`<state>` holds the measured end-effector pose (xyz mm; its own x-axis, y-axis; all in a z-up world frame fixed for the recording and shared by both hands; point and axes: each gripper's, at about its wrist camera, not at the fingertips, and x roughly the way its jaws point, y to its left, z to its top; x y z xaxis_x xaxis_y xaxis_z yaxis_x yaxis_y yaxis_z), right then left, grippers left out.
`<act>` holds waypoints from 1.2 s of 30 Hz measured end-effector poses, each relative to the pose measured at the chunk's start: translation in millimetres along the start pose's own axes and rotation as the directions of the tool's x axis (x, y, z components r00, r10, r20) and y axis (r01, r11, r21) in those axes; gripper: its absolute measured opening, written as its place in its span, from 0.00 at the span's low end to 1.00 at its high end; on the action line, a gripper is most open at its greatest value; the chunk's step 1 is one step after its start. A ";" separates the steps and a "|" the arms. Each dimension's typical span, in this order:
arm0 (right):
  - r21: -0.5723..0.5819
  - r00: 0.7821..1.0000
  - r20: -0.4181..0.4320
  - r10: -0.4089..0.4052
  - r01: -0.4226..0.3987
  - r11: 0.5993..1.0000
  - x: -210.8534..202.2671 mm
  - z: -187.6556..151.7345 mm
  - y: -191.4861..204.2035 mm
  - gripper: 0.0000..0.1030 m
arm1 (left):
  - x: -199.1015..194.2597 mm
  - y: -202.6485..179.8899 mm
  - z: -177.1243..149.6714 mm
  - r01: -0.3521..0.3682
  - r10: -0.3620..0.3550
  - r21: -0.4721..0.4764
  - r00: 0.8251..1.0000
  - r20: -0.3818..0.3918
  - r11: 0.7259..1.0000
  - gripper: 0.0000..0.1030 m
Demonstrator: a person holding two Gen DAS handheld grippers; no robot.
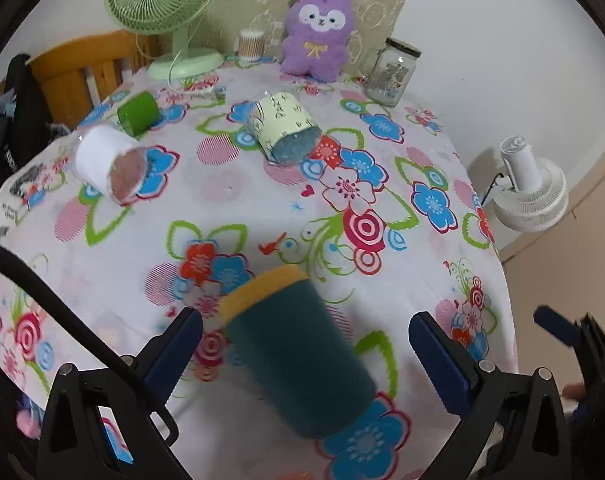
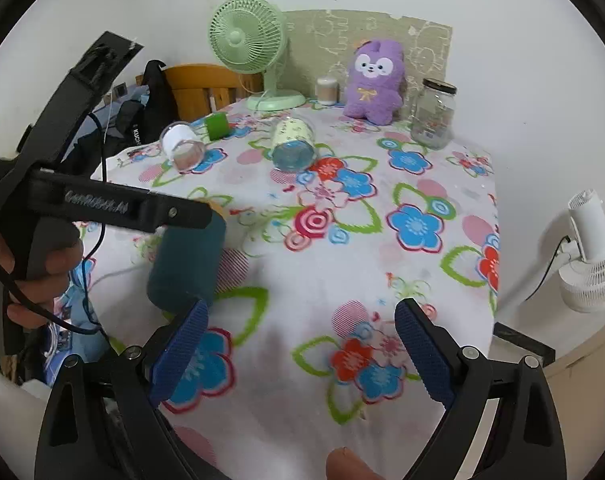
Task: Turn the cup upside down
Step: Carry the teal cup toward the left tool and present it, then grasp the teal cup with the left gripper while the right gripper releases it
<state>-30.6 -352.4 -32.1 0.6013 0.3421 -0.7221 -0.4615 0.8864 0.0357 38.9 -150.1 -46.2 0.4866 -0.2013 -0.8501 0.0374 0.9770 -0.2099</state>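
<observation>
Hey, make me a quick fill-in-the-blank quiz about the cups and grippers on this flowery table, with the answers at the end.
1. The dark teal cup has a rim coloured ____.
2. The teal cup sits between the fingers of the ____ gripper, whose jaws are spread wide and not touching it.
3. The white cup and the pale patterned cup are both lying on their ____.
4. The plush toy at the back is coloured ____.

Answers: yellow; left; sides; purple

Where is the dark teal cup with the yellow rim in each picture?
Left wrist view: dark teal cup with a yellow rim, bottom centre, between the open left gripper fingers.
Right wrist view: same cup, left of centre.
Shared landmark: purple plush toy at the table's back.
</observation>
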 end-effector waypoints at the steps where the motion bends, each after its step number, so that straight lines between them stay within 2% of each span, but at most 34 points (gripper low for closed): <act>1: 0.006 1.000 0.000 0.007 -0.007 1.000 0.4 -3.7 -5.5 0.93 | 3.5 -3.2 0.2 -0.003 0.003 -0.016 1.000 0.000 1.000 1.00; 6: 0.055 0.999 -0.016 0.029 -0.028 0.998 7.2 -17.1 -29.1 0.93 | 24.3 -10.6 -5.5 -0.030 0.026 -0.096 0.999 -0.044 0.995 1.00; 10: 0.093 0.998 -0.004 0.061 -0.061 0.994 12.9 -22.9 -40.9 0.93 | 34.9 -14.0 -10.0 -0.090 0.083 -0.094 0.994 -0.076 0.991 1.00; 14: 0.108 0.996 0.005 0.091 -0.091 0.990 17.6 -26.5 -41.5 0.93 | 39.5 -14.6 -13.3 -0.112 0.103 -0.094 0.990 -0.091 0.989 1.00; 19: 0.119 0.993 0.018 0.116 -0.117 0.986 20.5 -29.4 -41.5 0.93 | 45.6 -14.7 -21.8 -0.102 0.089 -0.092 0.987 -0.135 0.991 1.00; 22: 0.125 0.993 0.017 0.120 -0.121 0.985 20.8 -31.5 -42.7 0.93 | 52.7 -14.3 -26.5 -0.122 0.107 -0.082 0.981 -0.163 0.989 1.00; 30: 0.130 0.993 0.012 0.114 -0.115 0.985 18.1 -38.0 -43.2 0.93 | 55.5 -3.5 -21.3 -0.123 0.104 -0.109 0.980 -0.171 0.986 1.00; 32: 0.140 0.994 0.014 0.112 -0.113 0.984 17.7 -39.2 -43.8 0.93 | 57.6 -0.9 -20.5 -0.107 0.085 -0.112 0.978 -0.189 0.988 0.98; 34: 0.150 0.993 0.017 0.114 -0.115 0.982 17.8 -40.5 -44.6 0.93 | 58.4 2.2 -20.5 -0.106 0.081 -0.119 0.977 -0.200 0.987 0.86; 36: 0.156 0.993 0.019 0.115 -0.116 0.981 18.1 -41.0 -44.8 0.93 | 58.2 3.9 -20.6 -0.098 0.072 -0.118 0.976 -0.205 0.988 0.80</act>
<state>-25.8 -398.7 -75.1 0.5565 0.4474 -0.7002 -0.4209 0.8783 0.2266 49.4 -159.5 -106.4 0.2992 -0.1406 -0.9438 -0.1139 0.9768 -0.1816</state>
